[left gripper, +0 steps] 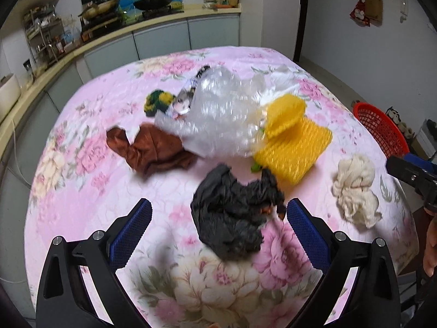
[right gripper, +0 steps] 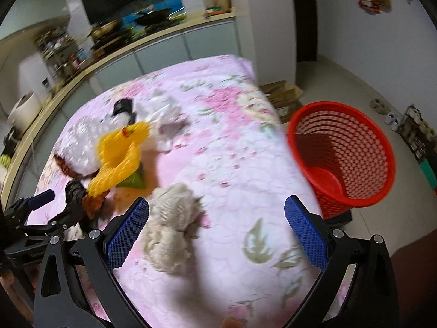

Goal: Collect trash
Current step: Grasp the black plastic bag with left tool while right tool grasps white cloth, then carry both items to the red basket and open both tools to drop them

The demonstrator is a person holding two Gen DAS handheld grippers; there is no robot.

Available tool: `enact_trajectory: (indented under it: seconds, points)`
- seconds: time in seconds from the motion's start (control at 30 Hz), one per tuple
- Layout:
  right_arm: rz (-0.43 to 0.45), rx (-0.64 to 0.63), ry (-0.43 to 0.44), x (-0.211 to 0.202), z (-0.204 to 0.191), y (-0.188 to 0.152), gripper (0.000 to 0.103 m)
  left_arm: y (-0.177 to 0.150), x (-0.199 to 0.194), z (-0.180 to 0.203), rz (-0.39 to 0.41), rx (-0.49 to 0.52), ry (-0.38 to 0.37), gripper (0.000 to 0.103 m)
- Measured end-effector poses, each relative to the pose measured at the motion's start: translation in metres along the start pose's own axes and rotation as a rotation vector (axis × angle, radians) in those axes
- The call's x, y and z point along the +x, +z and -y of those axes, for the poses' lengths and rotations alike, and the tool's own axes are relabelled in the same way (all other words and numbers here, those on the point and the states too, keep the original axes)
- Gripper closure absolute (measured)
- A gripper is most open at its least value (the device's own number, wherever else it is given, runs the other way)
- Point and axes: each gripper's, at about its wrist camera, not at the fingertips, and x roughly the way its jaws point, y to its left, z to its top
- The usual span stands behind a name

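- On the table, over the pink floral cloth (left gripper: pixel 90 125), the trash lies scattered in front of me.
- My left gripper (left gripper: pixel 218 216) is spread wide and holds nothing; a crumpled black plastic bag (left gripper: pixel 229 218) lies between its blue pads (left gripper: pixel 133 232), nearer the right-hand one.
- Behind the black bag sit a yellow foam mesh sheet (left gripper: pixel 295 139), folded over on itself, and a clear bubble-wrap piece (left gripper: pixel 218 114) that overlaps its left edge.
- A brown crumpled rag (left gripper: pixel 155 150) lies to the left of the bubble wrap, touching it, and a green-and-yellow wad (left gripper: pixel 157 101) sits behind them.
- My right gripper (right gripper: pixel 217 224) is also wide apart and empty; a cream crumpled cloth (right gripper: pixel 169 224) rests just beside its left pad, partly within the gap.
- The red mesh wastebasket (right gripper: pixel 341 158) stands on the floor just beside the table's right edge, with no trash visible inside it.
- The view from the right gripper is blurred, so small details on the cloth cannot be made out.
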Motion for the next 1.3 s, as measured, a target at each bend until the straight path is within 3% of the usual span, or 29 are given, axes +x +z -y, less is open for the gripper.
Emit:
enact_trajectory:
  seconds: [0.2,0.37,0.5,0.6,0.67,0.87,1.07,1.3]
  points:
    - [-0.04,-0.069,0.024,0.013,-0.024,-0.004,0.007,-0.002,0.025,-0.009,-0.059,-0.041,-0.036,0.008]
    - [-0.074,-0.111,0.039,0.028,-0.036,-0.008,0.007,-0.001,0.031,-0.019,-0.06,-0.074,-0.053,0.009]
    - [-0.088,-0.123,0.045,0.037,-0.04,-0.009,0.007,0.003,0.031,-0.02,-0.052,-0.071,-0.075,0.03]
    - [-0.096,-0.129,0.051,0.043,-0.042,-0.009,0.024,0.002,0.035,-0.022,-0.067,-0.08,-0.095,0.043]
    - [-0.117,-0.129,0.055,0.047,-0.041,-0.009,0.037,0.001,0.035,-0.025,-0.063,-0.087,-0.097,0.045]
    - [-0.115,-0.134,0.068,0.045,-0.04,-0.01,0.057,-0.004,0.025,-0.034,-0.044,-0.102,-0.087,0.048]
    - [-0.079,-0.136,0.075,0.032,-0.036,-0.006,0.067,-0.007,-0.002,-0.039,0.001,-0.089,-0.081,0.049]
    - [-0.004,-0.093,0.081,0.011,-0.02,0.011,0.07,0.011,-0.037,-0.038,0.099,-0.054,-0.08,0.049]
